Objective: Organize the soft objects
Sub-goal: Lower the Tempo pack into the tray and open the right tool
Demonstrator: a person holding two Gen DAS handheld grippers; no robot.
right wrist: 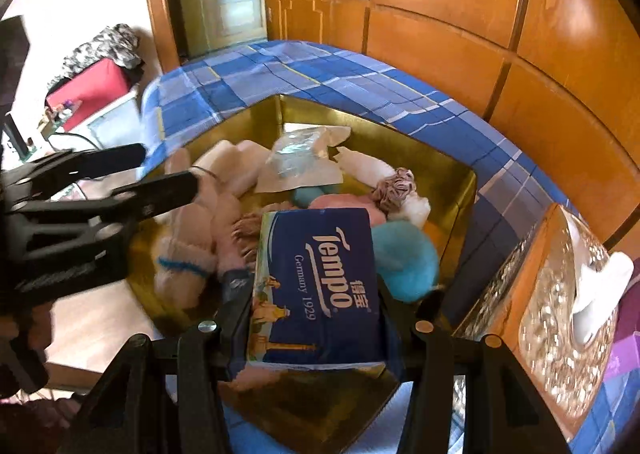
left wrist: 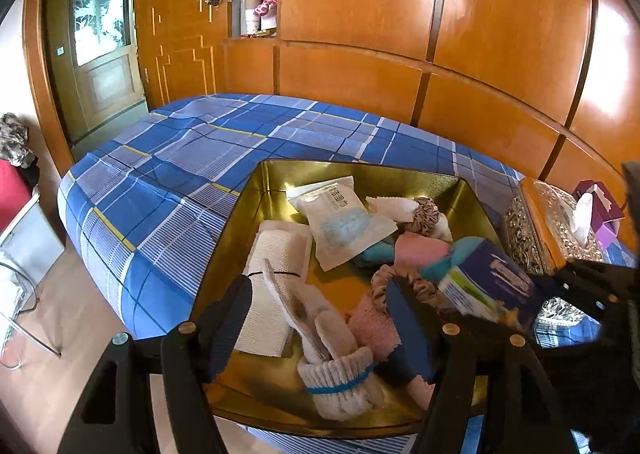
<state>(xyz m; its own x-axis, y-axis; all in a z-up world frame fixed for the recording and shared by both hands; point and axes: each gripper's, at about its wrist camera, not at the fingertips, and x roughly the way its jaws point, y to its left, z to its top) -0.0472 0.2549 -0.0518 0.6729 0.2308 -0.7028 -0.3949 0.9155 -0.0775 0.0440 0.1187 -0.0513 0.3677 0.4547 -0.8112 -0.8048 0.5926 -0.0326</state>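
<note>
A gold tray rests on a blue plaid bed. It holds a white sock with a blue band, a folded white cloth, pink cloths, scrunchies, a mask packet and blue socks. My left gripper hovers open over the tray's near side. The sock's toe end lies between its fingers, untouched by the pads. My right gripper is shut on a blue Tempo tissue pack, just above the tray's right part.
An ornate silver tissue box stands right of the tray, a purple tissue box behind it. A wooden headboard wall runs along the far side. The bed's edge drops to the floor on the left.
</note>
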